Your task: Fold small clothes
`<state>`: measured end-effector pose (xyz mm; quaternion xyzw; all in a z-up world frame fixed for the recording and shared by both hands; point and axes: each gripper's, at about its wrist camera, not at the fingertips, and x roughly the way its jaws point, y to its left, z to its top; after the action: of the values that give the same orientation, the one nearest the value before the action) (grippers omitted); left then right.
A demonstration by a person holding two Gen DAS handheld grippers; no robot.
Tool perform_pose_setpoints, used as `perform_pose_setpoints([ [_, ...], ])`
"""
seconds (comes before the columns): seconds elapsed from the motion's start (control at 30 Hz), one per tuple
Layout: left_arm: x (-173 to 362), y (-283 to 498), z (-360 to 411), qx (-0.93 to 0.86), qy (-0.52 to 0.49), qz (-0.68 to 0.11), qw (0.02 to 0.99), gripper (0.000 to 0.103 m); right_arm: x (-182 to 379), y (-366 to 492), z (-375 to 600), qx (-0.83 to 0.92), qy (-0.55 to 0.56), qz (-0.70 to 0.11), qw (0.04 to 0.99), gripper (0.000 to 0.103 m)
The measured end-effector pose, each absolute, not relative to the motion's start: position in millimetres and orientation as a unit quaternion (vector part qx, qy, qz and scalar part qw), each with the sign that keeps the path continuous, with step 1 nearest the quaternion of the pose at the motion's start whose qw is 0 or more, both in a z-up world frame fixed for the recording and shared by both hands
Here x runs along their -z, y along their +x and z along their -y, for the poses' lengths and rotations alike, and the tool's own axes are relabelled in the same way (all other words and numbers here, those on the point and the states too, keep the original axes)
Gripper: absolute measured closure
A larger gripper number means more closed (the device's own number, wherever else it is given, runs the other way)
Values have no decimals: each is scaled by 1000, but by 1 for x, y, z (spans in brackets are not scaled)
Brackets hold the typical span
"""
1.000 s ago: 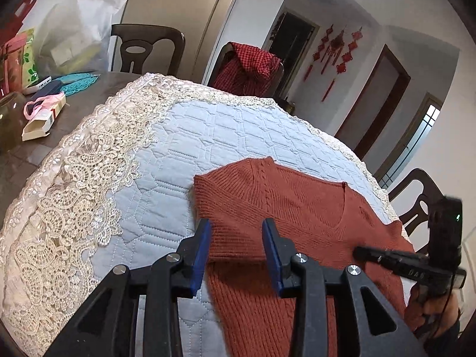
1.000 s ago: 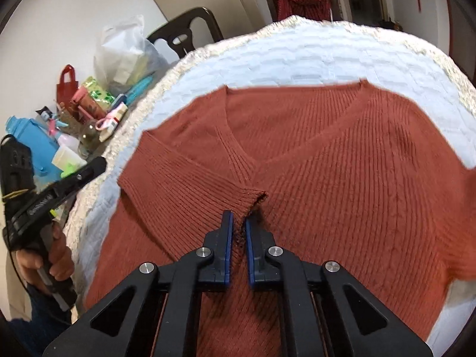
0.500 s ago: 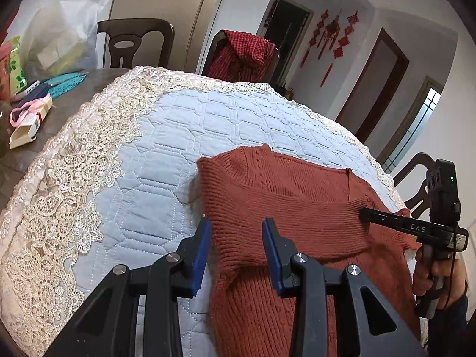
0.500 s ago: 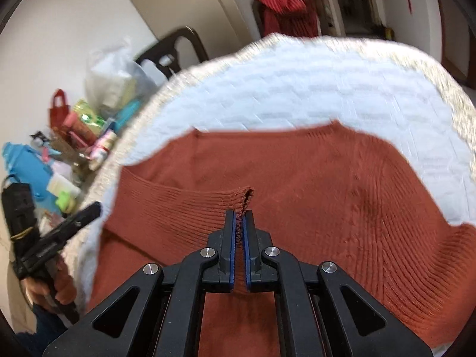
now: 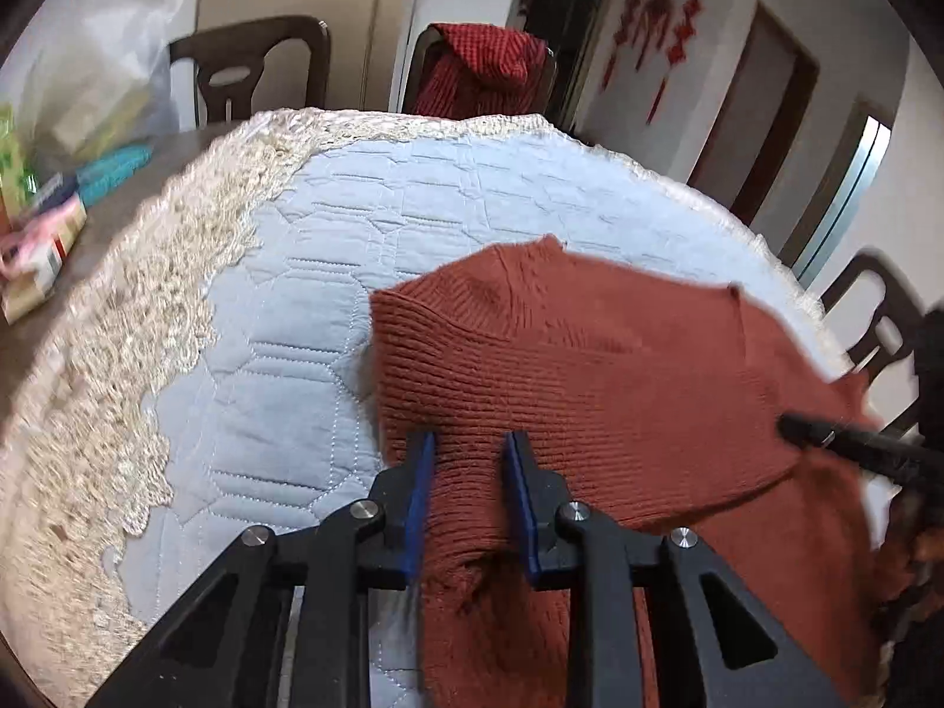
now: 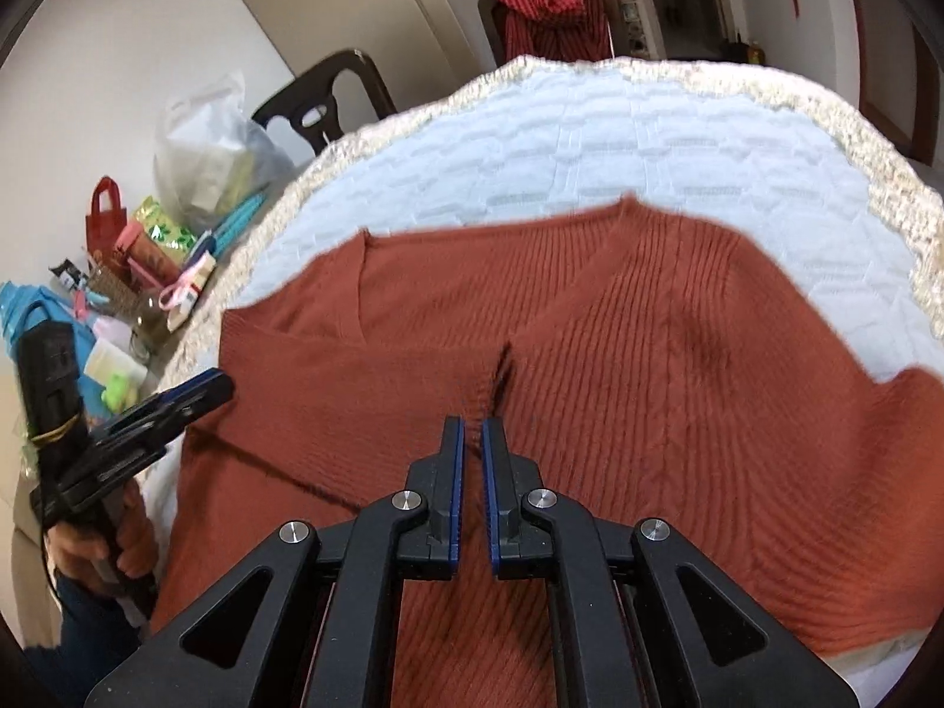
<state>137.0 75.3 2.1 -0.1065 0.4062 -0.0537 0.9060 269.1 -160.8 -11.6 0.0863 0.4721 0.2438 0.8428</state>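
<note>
A rust-red ribbed V-neck sweater point(image 5: 590, 366) point(image 6: 678, 354) lies on the quilted table cover, its left sleeve folded across the chest. My left gripper point(image 5: 470, 454) is at the sweater's left edge, near the fold. Its jaws are closing, and a ridge of knit is bunched between the blue pads. From the right wrist view the left gripper point(image 6: 200, 389) reaches in from the left. My right gripper point(image 6: 472, 430) is shut, pinching the sleeve end over the chest, where a crease runs up from its tips. The right gripper point(image 5: 793, 428) shows at the right in the left wrist view.
The pale blue quilted cover point(image 5: 295, 295) has a lace border. Boxes, bags and bottles point(image 6: 147, 259) and a plastic bag point(image 6: 206, 141) crowd the bare table on the left. A chair draped with a red checked cloth point(image 5: 484, 68) stands behind, with more chairs around.
The right gripper has carried the sleeve end further across the chest. The left gripper has moved forward and down onto the sweater's left edge, and its jaws have narrowed around the fabric.
</note>
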Motion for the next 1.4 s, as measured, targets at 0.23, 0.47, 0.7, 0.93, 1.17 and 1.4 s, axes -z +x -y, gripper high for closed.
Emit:
perform_pose_setpoints([
  [0.23, -4, 128, -90, 19, -104, -409, 907, 77, 10, 269, 154, -249, 71, -467, 845, 94],
  [0.47, -29, 139, -73, 27, -73, -377, 923, 77, -2, 275, 156, -250, 83, -450, 853, 94],
  [0.7, -3, 173, -72, 17, -64, -407, 911, 77, 14, 300, 144, -256, 81, -462, 845, 95],
  [0.93, -14, 134, -71, 35, -74, -404, 911, 77, 0, 274, 153, -249, 68, -454, 853, 95],
  [1.17, -5, 123, -68, 40, -71, -412, 907, 74, 14, 249, 158, -260, 64, -460, 846, 95],
  [1.4, -13, 101, -70, 38, -81, -404, 910, 75, 5, 226, 169, -247, 57, -461, 850, 94],
])
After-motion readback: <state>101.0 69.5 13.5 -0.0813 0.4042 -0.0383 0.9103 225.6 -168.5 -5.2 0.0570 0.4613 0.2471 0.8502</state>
